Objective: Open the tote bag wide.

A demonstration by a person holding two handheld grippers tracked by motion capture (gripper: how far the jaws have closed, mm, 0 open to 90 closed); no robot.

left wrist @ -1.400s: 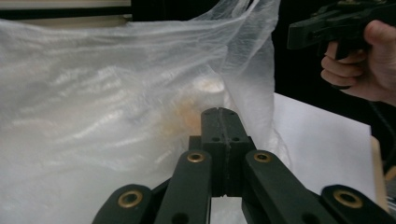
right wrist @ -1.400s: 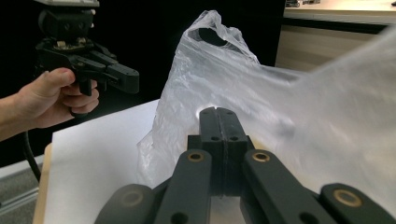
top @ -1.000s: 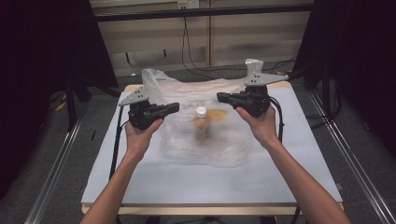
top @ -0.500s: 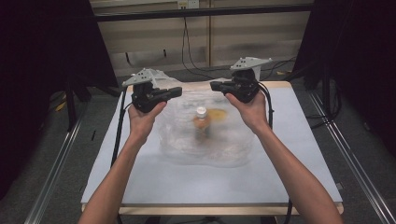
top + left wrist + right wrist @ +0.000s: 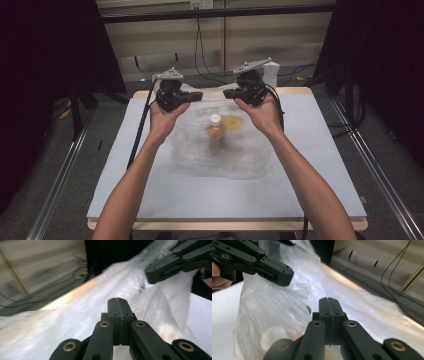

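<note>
Holding the clear plastic bag [image 5: 220, 145] mid-table, I am keeping left gripper [image 5: 196, 95] and right gripper [image 5: 227, 93] clamped on its far rim, a white-capped bottle [image 5: 215, 131] standing inside.

At bottom centre the right gripper [image 5: 329, 300] has its black jaws pressed together on a clear plastic bag [image 5: 277, 312]. The left gripper [image 5: 277, 272] reaches in from the upper left, touching the bag's rumpled film.
</note>
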